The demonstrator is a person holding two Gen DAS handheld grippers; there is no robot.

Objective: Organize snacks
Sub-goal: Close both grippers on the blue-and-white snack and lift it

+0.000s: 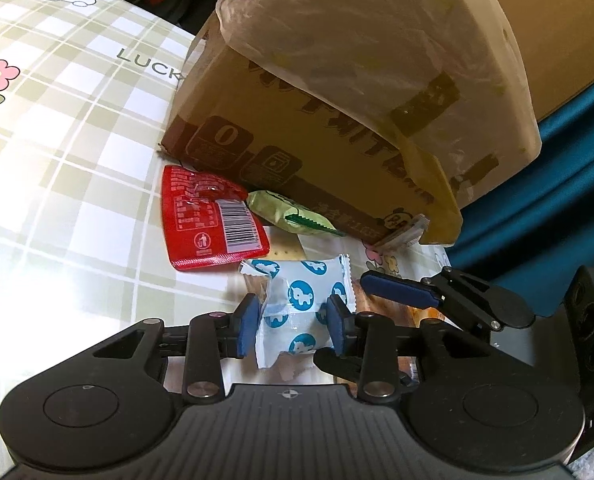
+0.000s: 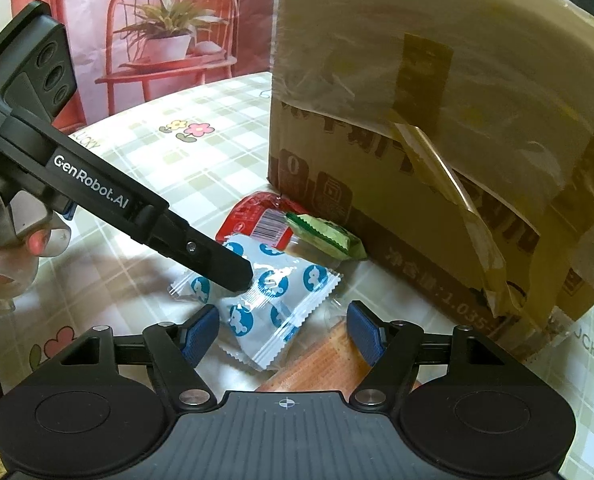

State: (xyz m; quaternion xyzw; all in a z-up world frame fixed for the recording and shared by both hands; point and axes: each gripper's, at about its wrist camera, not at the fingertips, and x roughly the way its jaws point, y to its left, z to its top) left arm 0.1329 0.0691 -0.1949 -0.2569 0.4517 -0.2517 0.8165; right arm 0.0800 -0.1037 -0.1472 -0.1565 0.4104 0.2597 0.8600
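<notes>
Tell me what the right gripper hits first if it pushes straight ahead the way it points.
Probably the white snack packet with blue animal prints, lying directly ahead between the right gripper fingers' line; an orange clear-wrapped snack lies beneath the pads. Beyond sits the taped cardboard box. Depth is uncertain.

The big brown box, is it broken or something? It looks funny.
A bit. On the cardboard box, a strip of brown tape has peeled loose and hangs off the side. Its bottom corner near the red packet looks frayed. Small snack packets lie loose on the checked tablecloth against it, not inside.
</notes>
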